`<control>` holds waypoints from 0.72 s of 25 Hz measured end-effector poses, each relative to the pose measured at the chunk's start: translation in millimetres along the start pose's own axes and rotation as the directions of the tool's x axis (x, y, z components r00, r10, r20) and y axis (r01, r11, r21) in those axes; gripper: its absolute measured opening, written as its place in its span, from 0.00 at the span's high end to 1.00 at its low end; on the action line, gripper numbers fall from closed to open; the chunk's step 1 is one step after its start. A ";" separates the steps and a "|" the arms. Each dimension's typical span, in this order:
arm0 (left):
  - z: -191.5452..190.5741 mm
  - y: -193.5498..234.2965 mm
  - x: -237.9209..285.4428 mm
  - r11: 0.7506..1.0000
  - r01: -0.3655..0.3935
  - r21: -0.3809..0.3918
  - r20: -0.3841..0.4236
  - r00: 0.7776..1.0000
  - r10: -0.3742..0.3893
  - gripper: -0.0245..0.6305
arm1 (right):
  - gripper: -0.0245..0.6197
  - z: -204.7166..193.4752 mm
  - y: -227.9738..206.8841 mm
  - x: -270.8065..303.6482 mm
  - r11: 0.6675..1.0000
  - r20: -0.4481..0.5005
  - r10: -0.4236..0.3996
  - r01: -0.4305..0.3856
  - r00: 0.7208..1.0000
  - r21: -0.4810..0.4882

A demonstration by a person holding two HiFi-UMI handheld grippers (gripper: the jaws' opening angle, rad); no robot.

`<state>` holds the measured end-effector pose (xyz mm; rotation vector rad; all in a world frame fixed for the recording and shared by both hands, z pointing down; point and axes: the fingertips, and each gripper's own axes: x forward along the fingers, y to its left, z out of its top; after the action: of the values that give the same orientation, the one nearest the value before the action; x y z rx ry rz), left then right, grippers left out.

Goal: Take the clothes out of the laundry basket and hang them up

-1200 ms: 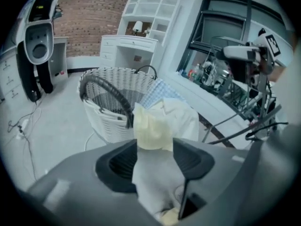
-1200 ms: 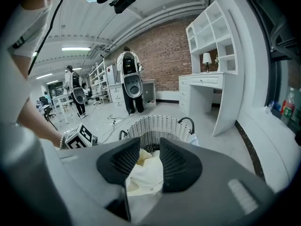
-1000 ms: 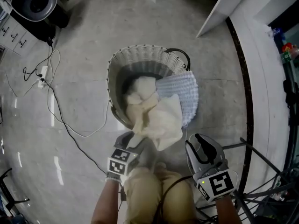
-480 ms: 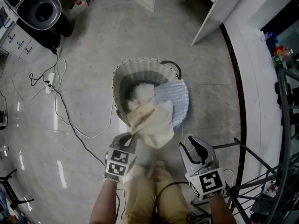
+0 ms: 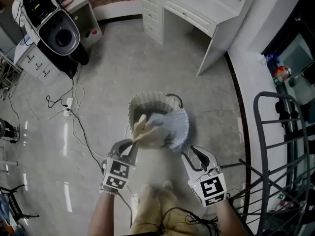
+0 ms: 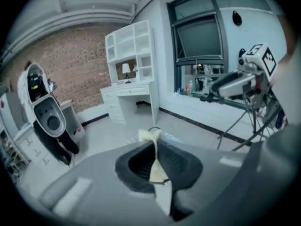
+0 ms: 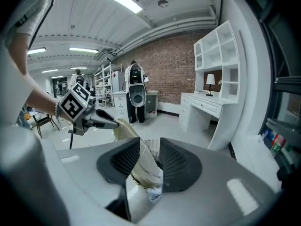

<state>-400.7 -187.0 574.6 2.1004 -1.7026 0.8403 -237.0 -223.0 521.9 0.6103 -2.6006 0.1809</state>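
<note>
A cream garment (image 5: 147,134) is pinched in my left gripper (image 5: 129,146), which is shut on it; the cloth (image 6: 154,161) runs up between its jaws. The garment hangs above the round wicker laundry basket (image 5: 147,100), and its lower part is blurred. A pale blue knitted cloth (image 5: 177,127) drapes over the basket's near rim. My right gripper (image 5: 189,154) stands just right of the hanging garment with its jaws partly apart. In the right gripper view the cream cloth (image 7: 141,166) shows in the gap of that gripper (image 7: 150,157), stretching from the left gripper (image 7: 101,119).
A dark metal drying rack (image 5: 275,132) stands at the right. A white desk (image 5: 197,9) is at the back. A black-and-white machine (image 5: 54,28) and a cable with a power strip (image 5: 69,104) lie at the left on the floor.
The cream garment has been lifted up out of the basket by the left gripper. Both grippers have risen, and the right one has come closer to the hanging cloth.
</note>
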 end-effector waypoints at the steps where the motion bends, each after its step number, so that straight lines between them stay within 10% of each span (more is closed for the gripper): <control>1: 14.2 0.9 -10.9 0.999 -0.003 0.034 0.005 1.000 0.003 0.95 | 0.78 12.0 -0.3 -5.8 1.000 0.010 0.002 -0.002 1.000 -0.010; 18: 210.5 -6.3 -168.8 0.859 -0.133 0.494 0.222 0.975 0.024 0.95 | 0.76 117.3 12.3 -23.3 0.969 0.133 0.082 -0.048 0.988 -0.242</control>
<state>-363.5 -174.8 307.5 2.5491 -1.8327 1.2465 -271.6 -229.5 406.9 0.4668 -2.7255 -0.1590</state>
